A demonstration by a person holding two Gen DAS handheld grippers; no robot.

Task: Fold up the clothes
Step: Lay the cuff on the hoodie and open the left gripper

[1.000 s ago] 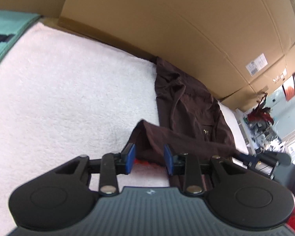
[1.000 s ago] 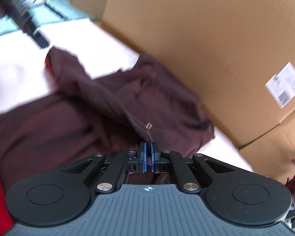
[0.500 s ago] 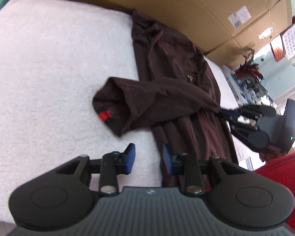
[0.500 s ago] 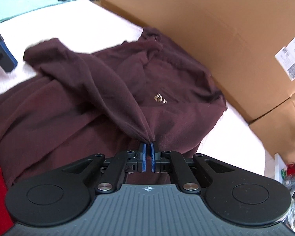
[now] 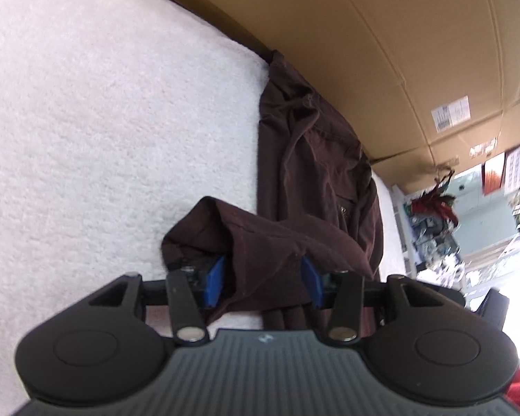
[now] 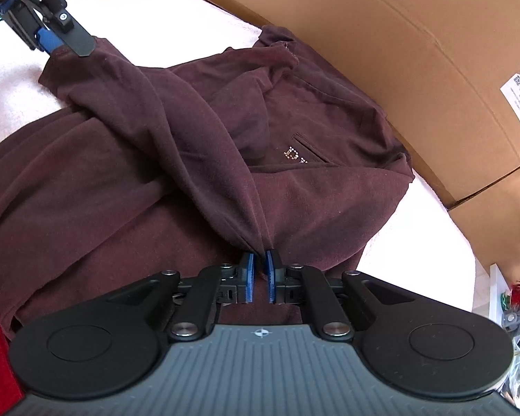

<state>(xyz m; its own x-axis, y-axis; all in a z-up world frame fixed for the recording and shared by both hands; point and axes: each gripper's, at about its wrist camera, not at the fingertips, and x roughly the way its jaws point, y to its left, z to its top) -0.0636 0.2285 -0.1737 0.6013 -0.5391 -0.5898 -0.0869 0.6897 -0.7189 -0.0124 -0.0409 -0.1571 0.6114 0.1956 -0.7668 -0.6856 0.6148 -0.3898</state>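
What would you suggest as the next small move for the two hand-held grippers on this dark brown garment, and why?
Probably let the left hand-held gripper finish closing on the sleeve end. Its jaws are closing with that cloth between them, while the right hand-held gripper, its jaws easing open, has the other end of the fold between its pads. The dark brown garment lies rumpled on the white fleece, so both ends need a firm grip first.
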